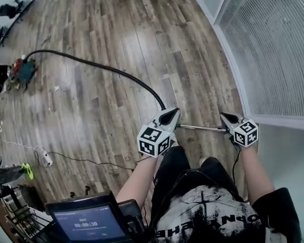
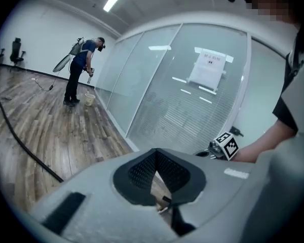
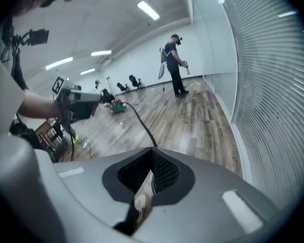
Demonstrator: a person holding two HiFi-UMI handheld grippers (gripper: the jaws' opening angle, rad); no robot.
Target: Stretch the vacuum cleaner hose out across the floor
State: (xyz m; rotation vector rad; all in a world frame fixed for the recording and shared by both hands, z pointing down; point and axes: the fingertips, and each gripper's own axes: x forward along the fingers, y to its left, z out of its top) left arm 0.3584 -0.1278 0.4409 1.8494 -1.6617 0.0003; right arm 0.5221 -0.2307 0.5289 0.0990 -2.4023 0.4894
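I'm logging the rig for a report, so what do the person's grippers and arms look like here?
Both the left gripper and right gripper have grey bodies, dark textured pads and a white cube with black square markers. A black cable hangs beside the right forearm. The right sleeve is short and black.

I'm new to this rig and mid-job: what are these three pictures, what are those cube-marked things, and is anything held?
A person wears a head camera looking down and holds a two-jaw gripper in each hand: left gripper, right gripper. The other two pictures come from cameras riding on those grippers. On the wooden floor a black hose runs from the vacuum cleaner toward the grippers, ending by a metal tube. Both pairs of jaws are closed; nothing shows gripped between them.
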